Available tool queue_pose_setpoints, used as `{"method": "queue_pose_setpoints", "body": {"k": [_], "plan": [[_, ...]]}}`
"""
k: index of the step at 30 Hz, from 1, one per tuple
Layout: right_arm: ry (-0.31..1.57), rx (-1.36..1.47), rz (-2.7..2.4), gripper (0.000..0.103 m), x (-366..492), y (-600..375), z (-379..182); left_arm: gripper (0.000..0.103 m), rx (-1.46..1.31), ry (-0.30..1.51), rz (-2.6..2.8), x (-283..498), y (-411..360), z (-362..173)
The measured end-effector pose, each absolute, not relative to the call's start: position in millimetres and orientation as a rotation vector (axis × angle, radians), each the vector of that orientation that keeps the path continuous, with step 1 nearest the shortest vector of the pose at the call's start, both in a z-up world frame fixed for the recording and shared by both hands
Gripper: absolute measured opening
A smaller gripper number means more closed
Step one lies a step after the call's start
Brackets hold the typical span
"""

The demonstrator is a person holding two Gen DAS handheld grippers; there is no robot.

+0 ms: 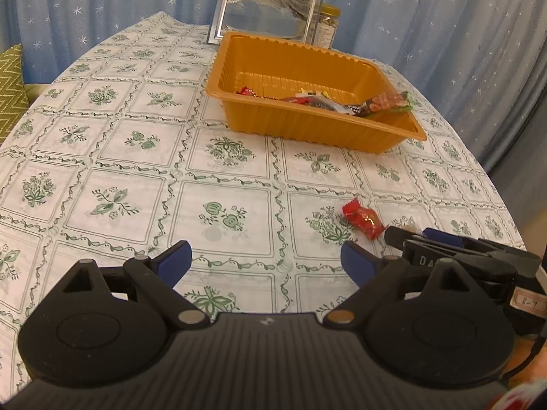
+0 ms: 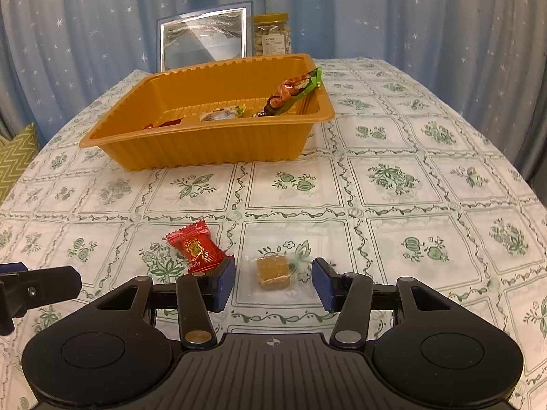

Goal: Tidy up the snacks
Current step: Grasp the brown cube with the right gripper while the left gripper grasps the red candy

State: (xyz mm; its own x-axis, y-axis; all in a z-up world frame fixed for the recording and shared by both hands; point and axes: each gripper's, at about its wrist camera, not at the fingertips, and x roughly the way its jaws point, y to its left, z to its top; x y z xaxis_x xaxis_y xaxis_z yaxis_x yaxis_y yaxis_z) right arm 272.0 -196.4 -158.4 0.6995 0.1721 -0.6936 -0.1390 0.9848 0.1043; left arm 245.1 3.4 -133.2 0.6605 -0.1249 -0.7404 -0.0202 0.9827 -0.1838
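Bench (image 2: 427,188), covered in a green-patterned cloth: carries all items.

Orange tray (image 2: 191,150): toward the far edge, long side facing the tools; several wrapped snacks already lie inside, among them a green-edged bar (image 2: 294,92) leaning on the right-hand wall. Judged the collection point.

Brown square sweet in clear wrap (image 2: 272,272): flat on the cloth near the front edge, well apart from the tray. Right tool (image 2: 273,283) straddles it, blue pads either side at a middling gap, neither visibly touching the wrap; probably lined up for a pinch.

Red wrapped sweet (image 2: 196,247): just beside the brown one, lying against the outer face of the right tool's left-hand finger, not between the pads. Still to be collected.

Left tool (image 1: 266,263): jaws wide, nothing between them, hovering over bare cloth beside the right tool; likely waiting for the red sweet.

Framed picture (image 2: 205,39) and lidded jar (image 2: 271,36): behind the tray, at the far edge.
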Motion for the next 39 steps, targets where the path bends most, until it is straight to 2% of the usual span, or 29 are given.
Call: {"method": "queue_pose_setpoints", "body": {"k": [1, 3, 8, 15, 20, 27, 31, 35, 39], "plan": [[0.774, 0.032, 0.168, 0.045, 271.5, -195.8, -158.8, 0.093, -0.181, 0.849, -0.064, 245.4, 2.8, -133.6], [0.772, 0.028, 0.162, 0.040, 270.7, -196.5, -158.9, 0.093, -0.180, 0.849, -0.070, 245.6, 2.2, -133.9], [0.769, 0.014, 0.170, 0.035, 268.9, -196.0, -156.5, 0.091, -0.183, 0.848, -0.107, 250.2, -1.6, -134.2], [0.748, 0.039, 0.147, 0.034, 263.6, -205.1, -146.9, 0.089, -0.159, 0.833, -0.131, 261.4, -7.3, -132.8], [0.729, 0.064, 0.109, 0.034, 259.4, -221.9, -134.6, 0.084, -0.146, 0.833, -0.171, 275.8, -20.4, -135.2], [0.730, 0.111, 0.052, 0.034, 256.2, -245.7, -128.5, 0.069, -0.147, 0.843, -0.247, 295.9, -52.6, -143.5], [0.733, 0.127, 0.042, 0.034, 254.8, -251.9, -128.8, 0.054, -0.124, 0.854, -0.280, 304.5, -70.3, -149.4], [0.739, 0.132, 0.047, 0.034, 254.8, -252.2, -131.1, 0.048, -0.115, 0.851, -0.295, 311.7, -79.3, -154.2], [0.744, 0.133, 0.051, 0.033, 255.3, -249.8, -133.8, 0.035, -0.078, 0.858, -0.293, 315.7, -84.8, -161.1]]}}
